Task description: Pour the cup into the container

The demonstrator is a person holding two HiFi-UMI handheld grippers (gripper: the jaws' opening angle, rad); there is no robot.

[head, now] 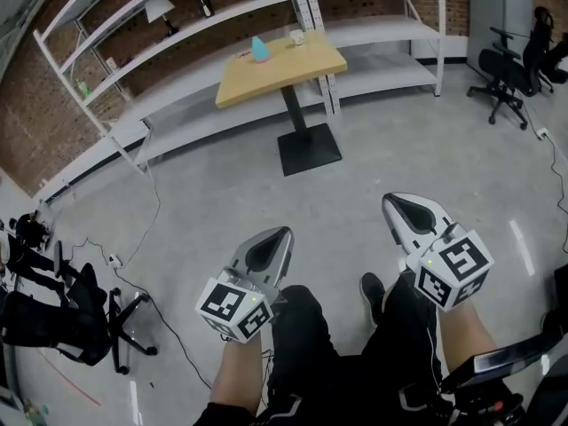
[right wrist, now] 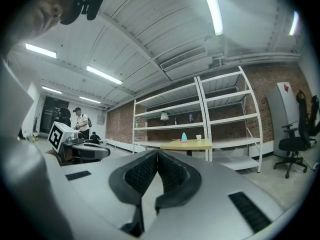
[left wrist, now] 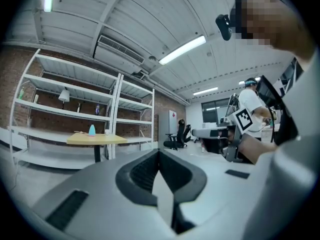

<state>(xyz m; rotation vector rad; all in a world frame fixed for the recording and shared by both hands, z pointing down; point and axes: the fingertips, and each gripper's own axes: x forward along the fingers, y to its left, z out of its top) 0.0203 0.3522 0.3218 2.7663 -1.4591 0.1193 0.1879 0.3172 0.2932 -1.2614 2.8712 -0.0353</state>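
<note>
A small wooden table (head: 280, 65) stands far ahead of me by the shelves. On it are a light blue container (head: 259, 50) and a small white cup (head: 296, 36). Both grippers hang low over the person's legs, well short of the table. My left gripper (head: 282, 232) is shut with nothing between its jaws, and so is my right gripper (head: 390, 201). In the left gripper view the table (left wrist: 95, 139), blue container (left wrist: 92, 130) and cup (left wrist: 107, 132) are tiny beyond the shut gripper (left wrist: 159, 151). The right gripper view shows the container (right wrist: 184, 137) and cup (right wrist: 198, 137) past the shut gripper (right wrist: 157, 151).
White metal shelving (head: 177, 34) runs along the brick wall behind the table. A black office chair (head: 510, 69) stands at the far right. Cables (head: 146, 211) trail over the grey floor, and black chair bases (head: 89, 322) sit at the left. Another person (right wrist: 80, 120) stands in the distance.
</note>
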